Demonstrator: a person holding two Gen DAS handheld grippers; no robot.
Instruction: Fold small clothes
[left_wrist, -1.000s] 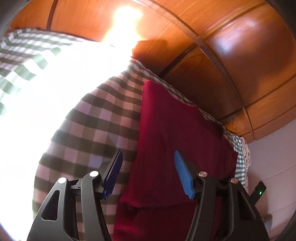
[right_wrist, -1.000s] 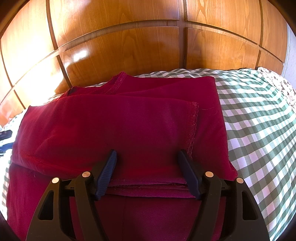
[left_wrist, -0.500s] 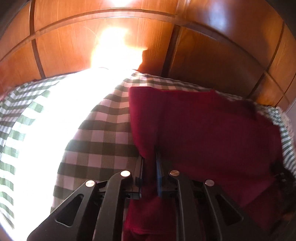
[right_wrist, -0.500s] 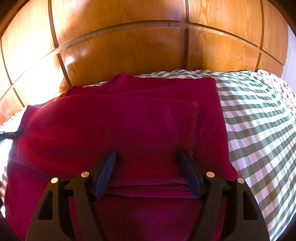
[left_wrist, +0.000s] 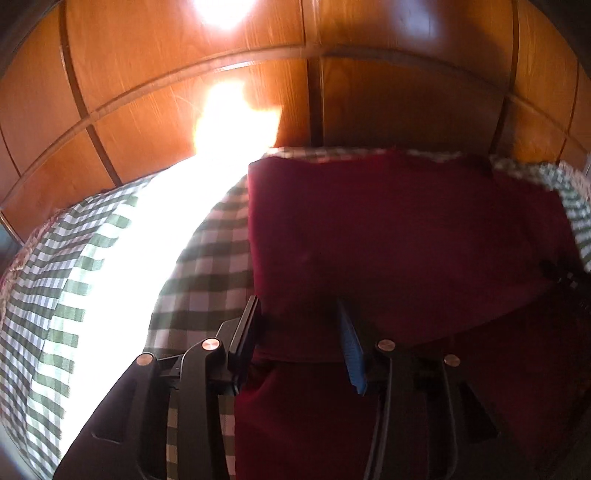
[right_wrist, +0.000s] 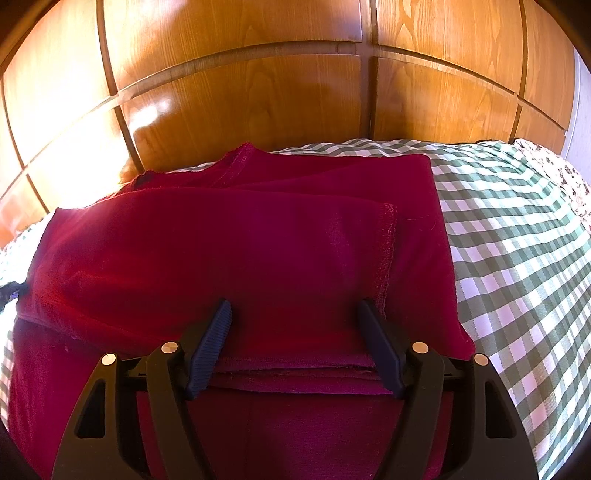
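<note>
A dark red garment (right_wrist: 258, 258) lies folded in layers on a green and white checked bedcover (right_wrist: 517, 258). It also shows in the left wrist view (left_wrist: 388, 240). My left gripper (left_wrist: 299, 325) is open, its blue pads astride the garment's near left edge. My right gripper (right_wrist: 295, 328) is open and empty, its fingers resting on either side of the folded layers' near edge, close to a stitched hem (right_wrist: 388, 251).
A wooden panelled headboard (right_wrist: 277, 92) stands right behind the garment. Strong sun glare (left_wrist: 147, 240) washes out the bedcover at the left. A floral cloth edge (right_wrist: 554, 173) lies at the far right.
My left gripper was open, shut on the garment's left edge half a second ago, and is open again now. The view has swung to the right. My right gripper has not moved.
</note>
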